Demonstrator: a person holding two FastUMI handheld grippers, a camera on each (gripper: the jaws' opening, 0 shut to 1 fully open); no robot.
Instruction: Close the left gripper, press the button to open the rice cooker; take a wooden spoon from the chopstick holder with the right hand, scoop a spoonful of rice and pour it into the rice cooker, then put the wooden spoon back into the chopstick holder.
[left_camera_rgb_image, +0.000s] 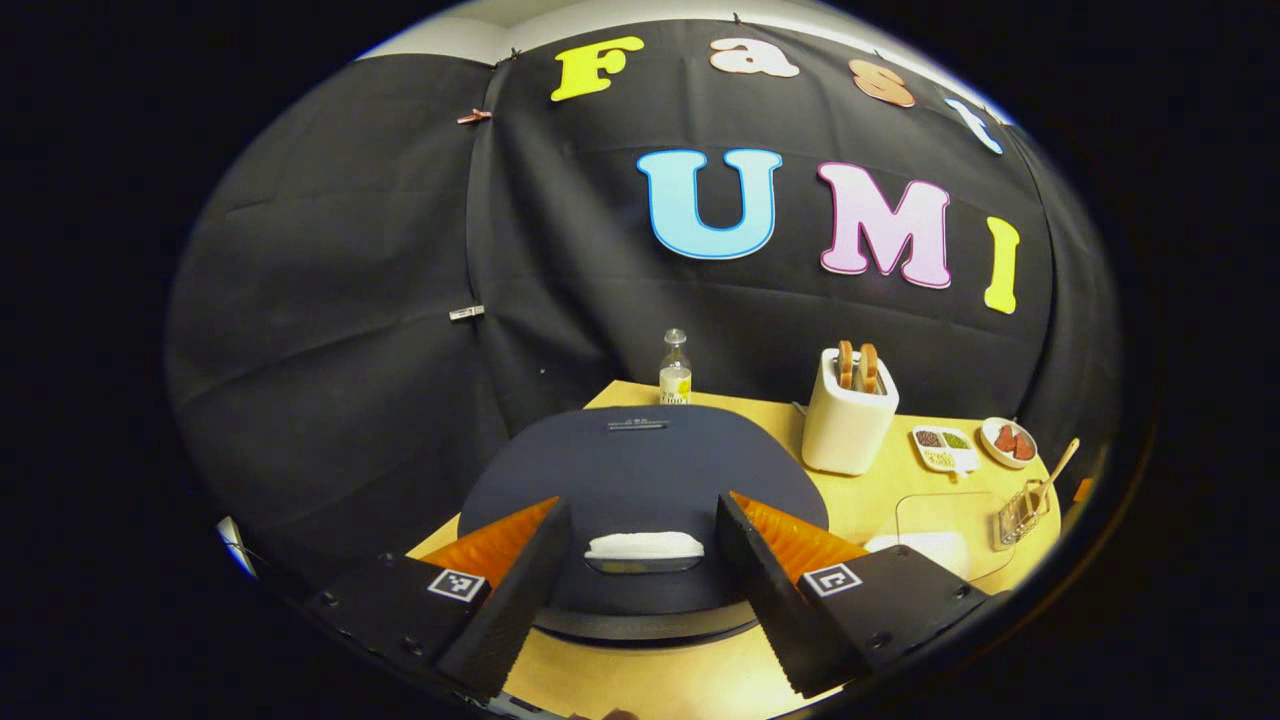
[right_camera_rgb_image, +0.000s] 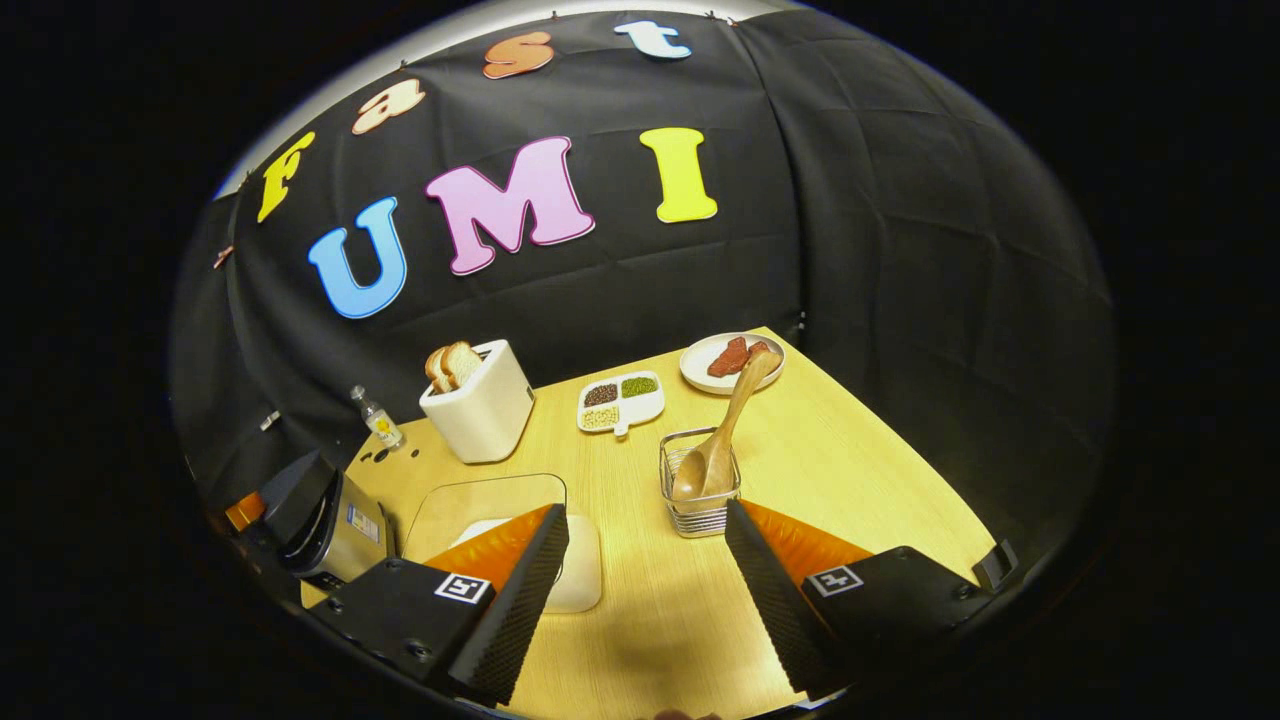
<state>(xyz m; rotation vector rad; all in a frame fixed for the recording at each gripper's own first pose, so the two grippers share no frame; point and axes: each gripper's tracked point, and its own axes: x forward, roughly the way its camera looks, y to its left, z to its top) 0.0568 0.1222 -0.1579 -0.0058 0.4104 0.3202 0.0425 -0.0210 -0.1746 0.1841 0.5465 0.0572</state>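
**Lid still down, spoon waiting in its basket**

The left gripper (left_camera_rgb_image: 643, 540) hangs with fingers spread over the dark, smooth-lidded rice cooker (left_camera_rgb_image: 640, 470) and its pale button (left_camera_rgb_image: 644, 545). The right gripper (right_camera_rgb_image: 645, 560), also released, faces the wire chopstick holder (right_camera_rgb_image: 699, 490) on the wooden desk (right_camera_rgb_image: 850, 480). The light, rigid wooden spoon (right_camera_rgb_image: 725, 430) looks best gripped mid-handle.

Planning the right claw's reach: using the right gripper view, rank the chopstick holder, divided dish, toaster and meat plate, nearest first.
1. Chopstick holder, just ahead of the right claw.
2. Divided dish, behind it, slightly left.
3. Toaster (left) and meat plate (right): too close to call.
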